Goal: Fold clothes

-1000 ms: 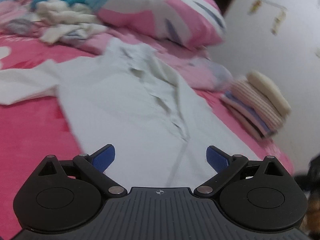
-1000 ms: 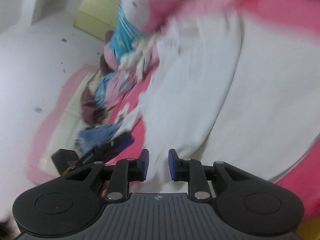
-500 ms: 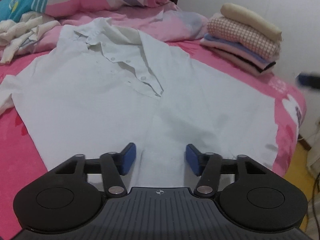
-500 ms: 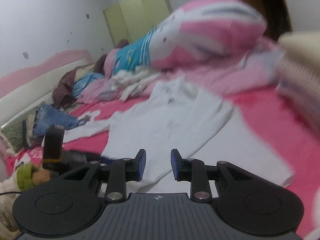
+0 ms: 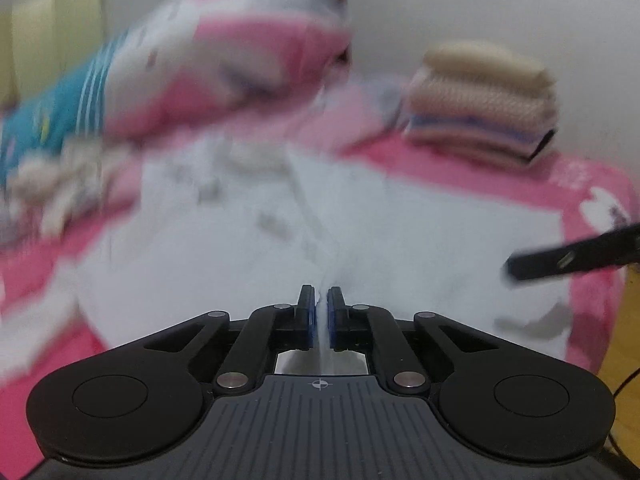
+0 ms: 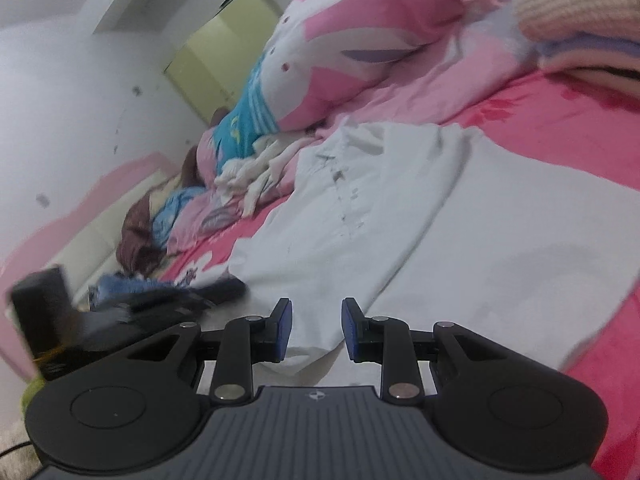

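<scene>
The shirt [image 5: 400,240] lies spread on the bed [image 5: 576,184], collar toward the far side. A stack of folded clothes [image 5: 484,100] sits far right of it, a pillow [image 5: 240,52] far left, loose garments [image 6: 256,168] beyond.

White shirt [image 6: 460,216]; pink bedsheet [image 6: 560,116]; blue pads [image 6: 285,330].

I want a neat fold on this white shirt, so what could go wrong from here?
The left gripper is shut on only a thin pinch of the white shirt hem, so it may slip out. The right gripper is open, fabric between its pads unclamped; lifting now could skew the fold.
</scene>
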Demonstrator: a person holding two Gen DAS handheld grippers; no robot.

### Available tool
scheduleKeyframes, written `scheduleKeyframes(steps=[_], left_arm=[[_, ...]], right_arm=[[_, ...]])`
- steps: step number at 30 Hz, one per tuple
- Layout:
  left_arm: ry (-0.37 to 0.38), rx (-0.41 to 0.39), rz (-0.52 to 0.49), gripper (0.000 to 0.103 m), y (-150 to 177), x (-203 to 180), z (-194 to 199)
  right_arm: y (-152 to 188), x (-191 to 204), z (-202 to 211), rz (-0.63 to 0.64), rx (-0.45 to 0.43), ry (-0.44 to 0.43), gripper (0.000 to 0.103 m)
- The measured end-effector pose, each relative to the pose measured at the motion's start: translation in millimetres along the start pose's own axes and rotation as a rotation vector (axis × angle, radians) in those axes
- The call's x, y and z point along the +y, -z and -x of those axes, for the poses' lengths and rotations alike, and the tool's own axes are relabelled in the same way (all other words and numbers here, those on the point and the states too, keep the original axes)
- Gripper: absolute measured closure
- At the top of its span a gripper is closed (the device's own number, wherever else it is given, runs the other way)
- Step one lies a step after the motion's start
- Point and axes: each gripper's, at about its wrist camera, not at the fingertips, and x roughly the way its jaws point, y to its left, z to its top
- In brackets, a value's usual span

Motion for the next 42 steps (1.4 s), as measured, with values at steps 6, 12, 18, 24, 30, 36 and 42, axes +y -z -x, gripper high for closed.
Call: scheduleKeyframes(steps=[6,12,18,24,30,36,42], left_arm=[[0.179,-0.009,-0.243,0.096,-5,-70,5],[0.313,0.069,-0.469,0.074,16,-116,2],[0.42,0.106,-0.342,0.038,13,-83,24],[0.441,0.205,-0.025,0.029,7,-26,7],[0.433,0.351,0.343,0.033,11,22,-46],[0.477,0.403,0.482,0.046,11,35,-78],[0.504,0.472,0.444,0.052,12,32,-98]], right_arm=[[7,-30,17,-0.148,-0.06,0.022,0.074],[12,-46,23,-0.209,-0.06,0.044,0.074],[17,-53,16,-0.236,-0.027,0.037,0.064],[20,-60,15,-0.251,-0.013,0.045,0.059],[18,-66,13,-0.262,0.002,0.08,0.059],[8,-61,0,-0.196,0.062,0.116,0.059],[2,-44,-15,-0.051,0.143,0.166,0.065]])
